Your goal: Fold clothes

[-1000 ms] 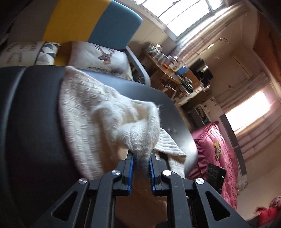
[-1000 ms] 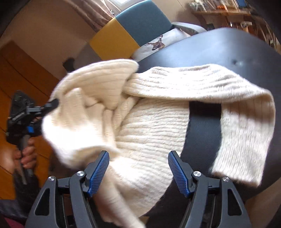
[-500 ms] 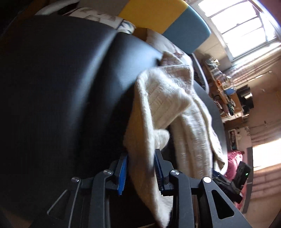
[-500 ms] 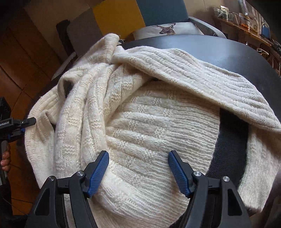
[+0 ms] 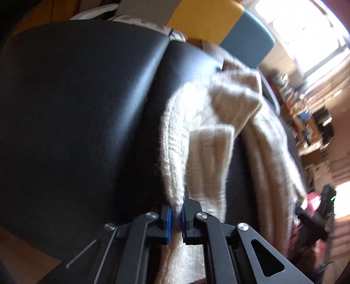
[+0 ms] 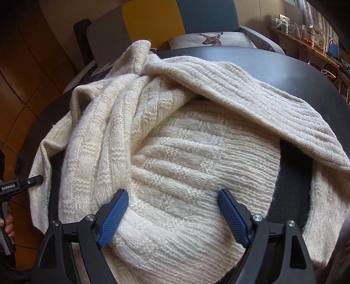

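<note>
Left black two-finger gripper with blue pads point(image 5: 176, 215) pinched tight on an edge of the cream ribbed knit sweater point(image 5: 196, 139), wool squeezed between the pads and hanging below them. From that pinch, knit running up and away over the black padded leatherette table top point(image 5: 87, 98), a ribbed cuff-like fold lying just past the fingers, longer folds trailing off to the right. Seen again in the right wrist view at the far left edge point(image 6: 35, 180), tip touching the sweater's outer hem, handle gripped by a hand point(image 6: 7, 222) only partly in view. Right black gripper with blue ridged pads point(image 6: 172, 209) spread wide, nothing between the fingers, poised close above the sweater's bunched middle point(image 6: 186, 170); actual contact impossible to judge. Sweater heaped across most of the table point(image 6: 306, 72), chunky rib and basket-weave texture, fuzzy surface, one broad ribbed band folded diagonally across the top right, a dark strip of table showing beneath it. Beyond the table's far edge, a white cushion printed with a deer head point(image 6: 210, 39) against a yellow and teal chair back point(image 6: 179, 17).
</note>
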A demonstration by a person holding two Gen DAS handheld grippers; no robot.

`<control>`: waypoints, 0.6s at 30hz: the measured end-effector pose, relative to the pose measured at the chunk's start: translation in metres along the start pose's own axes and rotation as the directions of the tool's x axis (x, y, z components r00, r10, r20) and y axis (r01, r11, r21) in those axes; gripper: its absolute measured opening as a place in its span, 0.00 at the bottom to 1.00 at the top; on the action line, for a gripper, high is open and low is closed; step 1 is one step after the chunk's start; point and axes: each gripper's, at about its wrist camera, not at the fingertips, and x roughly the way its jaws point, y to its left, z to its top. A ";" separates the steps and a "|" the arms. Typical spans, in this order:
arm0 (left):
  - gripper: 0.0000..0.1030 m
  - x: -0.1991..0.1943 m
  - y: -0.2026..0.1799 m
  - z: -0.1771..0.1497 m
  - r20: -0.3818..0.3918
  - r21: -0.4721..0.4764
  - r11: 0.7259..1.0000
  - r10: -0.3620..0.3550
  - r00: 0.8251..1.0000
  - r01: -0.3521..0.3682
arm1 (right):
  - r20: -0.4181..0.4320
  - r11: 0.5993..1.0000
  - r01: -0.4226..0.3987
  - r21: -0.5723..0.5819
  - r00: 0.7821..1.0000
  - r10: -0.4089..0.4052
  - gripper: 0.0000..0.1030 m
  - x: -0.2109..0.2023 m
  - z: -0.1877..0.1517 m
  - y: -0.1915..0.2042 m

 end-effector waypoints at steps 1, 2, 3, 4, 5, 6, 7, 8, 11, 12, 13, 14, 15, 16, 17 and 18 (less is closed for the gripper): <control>0.06 -0.012 0.001 0.005 0.057 0.003 1.000 0.011 0.998 -0.011 | -0.001 1.000 -0.011 0.011 1.000 0.011 0.85 -0.001 0.001 -0.002; 0.06 -0.025 0.004 0.011 0.112 -0.010 1.000 0.014 0.994 -0.013 | -0.001 1.000 -0.022 0.022 1.000 0.022 0.84 -0.002 0.001 -0.004; 0.06 -0.037 0.011 0.019 0.149 -0.030 0.999 0.022 0.989 -0.018 | 0.006 0.999 -0.032 0.040 0.999 0.031 0.82 -0.004 0.002 -0.007; 0.06 -0.049 0.018 0.027 0.183 -0.051 0.998 0.032 0.983 -0.023 | 0.014 0.998 -0.037 0.046 0.999 0.036 0.81 -0.006 0.003 -0.009; 0.06 -0.058 0.025 0.035 0.213 -0.055 0.997 0.072 0.974 -0.062 | 0.023 0.998 -0.041 0.048 0.999 0.040 0.77 -0.008 0.004 -0.010; 0.06 -0.065 0.033 0.041 0.231 -0.060 0.993 0.115 0.966 -0.104 | 0.033 0.998 -0.037 0.040 0.999 0.036 0.74 -0.010 0.006 -0.010; 0.06 -0.068 0.041 0.048 0.225 -0.064 0.989 0.148 0.963 -0.137 | 0.045 0.999 -0.028 0.030 0.999 0.027 0.74 -0.014 0.008 -0.009; 0.06 -0.067 0.048 0.054 0.202 -0.064 0.984 0.174 0.964 -0.164 | 0.056 1.000 -0.019 0.019 0.998 0.018 0.74 -0.016 0.012 -0.008; 0.11 -0.052 0.067 0.064 0.124 -0.085 0.970 0.238 0.963 -0.229 | 0.052 1.000 -0.004 -0.007 0.999 0.004 0.74 -0.014 0.029 -0.004; 0.12 -0.045 0.074 0.066 0.096 -0.103 0.965 0.252 0.963 -0.242 | 0.040 1.000 0.005 -0.010 0.999 -0.005 0.74 -0.010 0.036 -0.003; 0.14 -0.039 0.081 0.068 0.068 -0.120 0.959 0.265 0.962 -0.256 | 0.021 1.000 0.020 -0.008 1.000 -0.020 0.74 -0.004 0.043 -0.002; 0.14 -0.036 0.088 0.068 0.054 -0.128 0.958 0.266 0.962 -0.258 | 0.019 1.000 0.016 0.002 1.000 -0.016 0.74 -0.003 0.046 -0.003; 0.14 -0.042 0.090 0.065 0.070 -0.136 0.956 0.271 0.960 -0.260 | 0.021 1.000 0.007 0.013 1.000 -0.007 0.74 -0.003 0.048 -0.004; 0.19 -0.049 0.092 0.062 0.089 -0.144 0.954 0.277 0.957 -0.262 | 0.023 1.000 -0.001 0.024 1.000 0.001 0.74 -0.004 0.049 -0.005; 0.25 -0.055 0.093 0.058 0.107 -0.153 0.952 0.282 0.953 -0.265 | 0.032 1.000 -0.011 0.029 0.999 0.010 0.74 -0.004 0.052 -0.005; 0.29 -0.061 0.095 0.055 0.126 -0.161 0.950 0.288 0.949 -0.267 | 0.045 0.999 -0.030 0.031 0.999 0.028 0.74 -0.004 0.056 -0.005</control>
